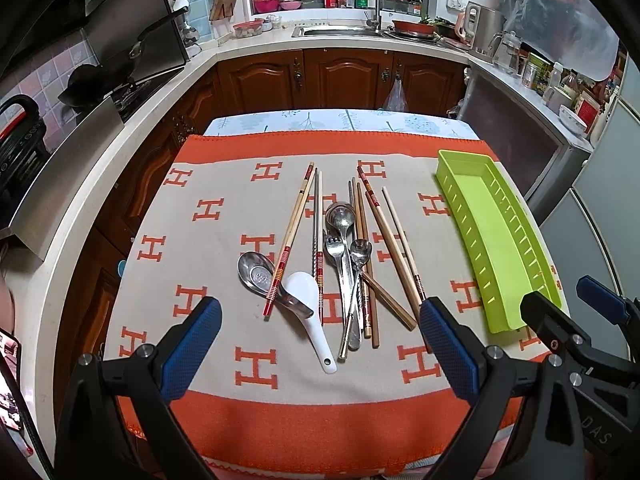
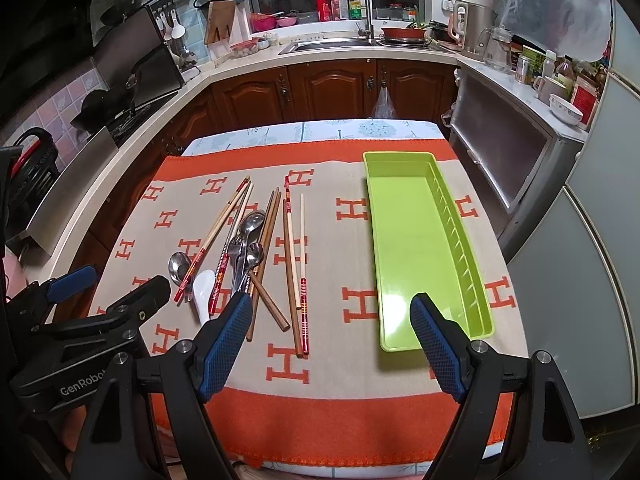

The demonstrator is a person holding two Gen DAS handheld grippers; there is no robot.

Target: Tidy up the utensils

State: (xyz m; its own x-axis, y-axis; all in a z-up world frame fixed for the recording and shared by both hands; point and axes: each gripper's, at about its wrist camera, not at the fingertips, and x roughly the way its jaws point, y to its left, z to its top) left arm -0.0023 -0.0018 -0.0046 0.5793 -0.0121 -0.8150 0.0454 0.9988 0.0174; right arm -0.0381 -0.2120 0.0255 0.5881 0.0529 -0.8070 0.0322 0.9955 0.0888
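Lying in a messy pile on the orange and grey cloth [image 1: 224,400] are the utensils: wooden chopsticks [image 1: 394,246], a white spoon [image 1: 310,306], a wide metal spoon [image 1: 256,274], a fork [image 1: 334,250] and two more metal spoons on top of each other. They cross over so much that it is hard to tell where each handle ends. Some chopsticks have red striped ends. The green tray [image 2: 404,240] sits to the right of the pile, apart from it, with nothing in it. The left gripper [image 1: 320,344] hangs over the near side of the pile with its jaws wide apart, gripping nothing. One blue pad hides the near tip of a chopstick. The right gripper [image 2: 330,340] is spread wide too, with nothing in it. Its right pad covers the tray's near corner. The cloth's near edge is cut off behind the black gripper arms.
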